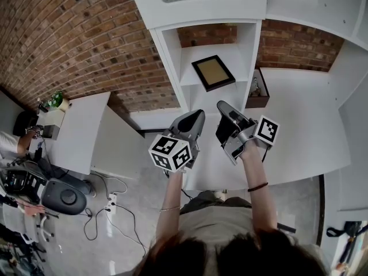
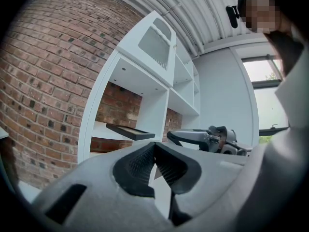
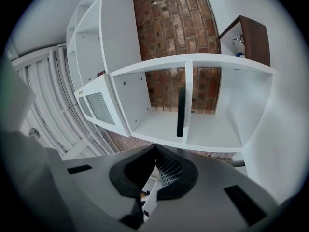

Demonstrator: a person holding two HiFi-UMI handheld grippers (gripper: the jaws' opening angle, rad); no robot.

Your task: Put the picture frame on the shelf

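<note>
Brick wall (image 1: 75, 45) backs a white shelf (image 1: 192, 59), where the picture frame (image 1: 213, 72) (black border, tan centre) lies flat. Left gripper (image 1: 199, 114) and right gripper (image 1: 221, 104) hover near it, both closed and empty.

Contents of the brown box (image 1: 257, 102) are indistinct

The picture frame (image 1: 213, 72) lies flat on the shelf (image 1: 231, 54)

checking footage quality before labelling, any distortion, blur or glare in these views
Head view: sharp, evenly lit, the picture frame clear on the shelf. Left gripper view: strong fisheye bending, dark corners, bright window at right. Right gripper view: same fisheye, shelf edges bowed, no glare.
</note>
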